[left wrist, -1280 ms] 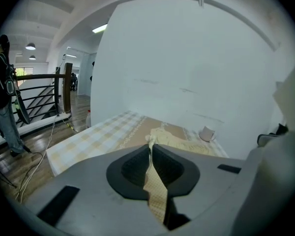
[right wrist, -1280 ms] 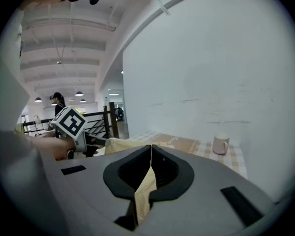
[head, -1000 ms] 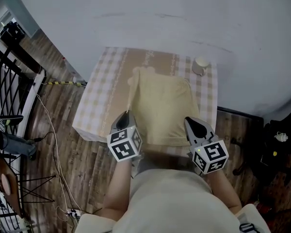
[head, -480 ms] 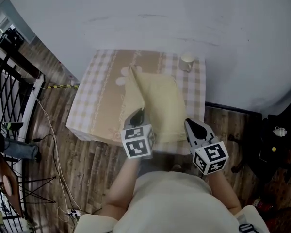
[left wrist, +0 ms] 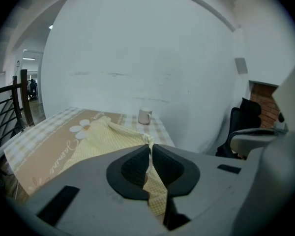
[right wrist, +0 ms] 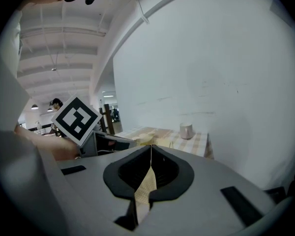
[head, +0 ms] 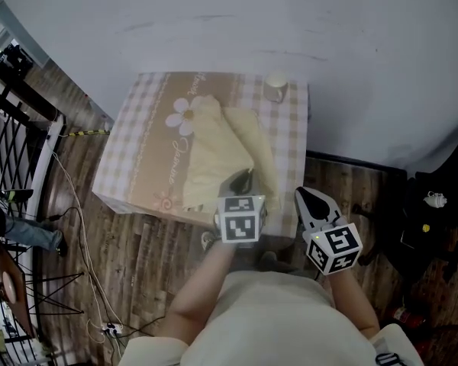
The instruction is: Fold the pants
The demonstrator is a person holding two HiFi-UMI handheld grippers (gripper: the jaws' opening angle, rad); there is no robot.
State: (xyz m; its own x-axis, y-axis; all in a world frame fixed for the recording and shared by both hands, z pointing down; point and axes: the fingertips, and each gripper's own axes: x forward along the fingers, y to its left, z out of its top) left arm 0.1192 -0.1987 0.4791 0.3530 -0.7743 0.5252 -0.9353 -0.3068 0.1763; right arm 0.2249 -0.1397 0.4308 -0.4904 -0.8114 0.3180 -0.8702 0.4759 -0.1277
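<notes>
Pale yellow checked pants (head: 214,147) lie partly folded on a table (head: 137,143) with a beige checked cloth and a daisy print. My left gripper (head: 243,180) is over the pants' near right part, shut on a raised fold of the cloth; in the left gripper view the pants (left wrist: 88,144) run up into the left gripper (left wrist: 149,146). My right gripper (head: 304,197) is at the table's near right corner. In the right gripper view the right gripper (right wrist: 151,149) is shut with a thin strip of yellow checked cloth pinched in it.
A white mug (head: 275,88) stands at the table's far right corner, beyond the pants. A white wall runs behind the table. A black railing (head: 15,128) and cables are at the left, and dark objects (head: 435,204) on the wooden floor at the right.
My left gripper has carried the pants' left edge rightward over the pants, close to the right gripper. The daisy print at the left is now uncovered. Both grippers stay shut.
</notes>
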